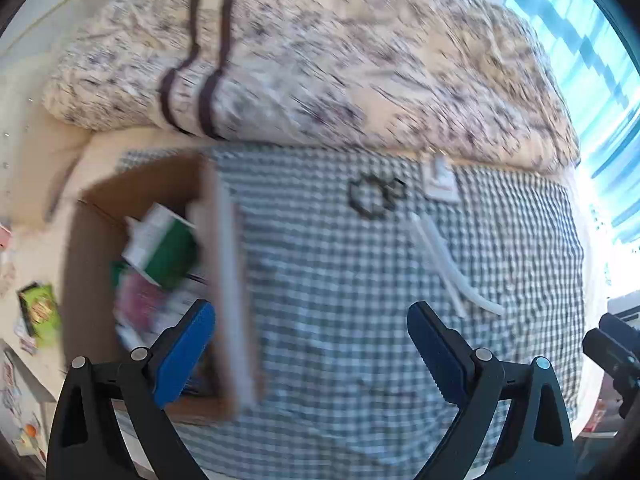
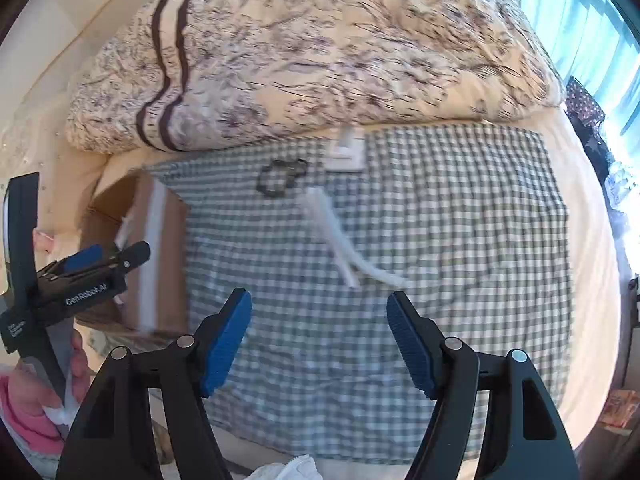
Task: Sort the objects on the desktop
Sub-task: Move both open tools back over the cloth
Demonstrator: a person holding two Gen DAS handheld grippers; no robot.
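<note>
Both claws hang above the checked cloth [image 2: 400, 216] on the bed. My left claw [image 1: 308, 344] is spread wide and carries nothing; its left finger sits over the open cardboard box [image 1: 104, 248] at 9 o'clock in the left wrist view. The box holds a green-and-white carton [image 1: 160, 244] and other packets, too blurred to tell apart. My right claw [image 2: 319, 340] is also spread wide, nothing between the pads. On the cloth lie white tubes [image 2: 344, 236] at 12 o'clock of the right claw, near its tips. Beyond them are a black ring-shaped item [image 2: 280, 180] and a white packet [image 2: 347, 151] just beside it. A patterned quilt [image 2: 320, 48] is bunched behind the cloth.
</note>
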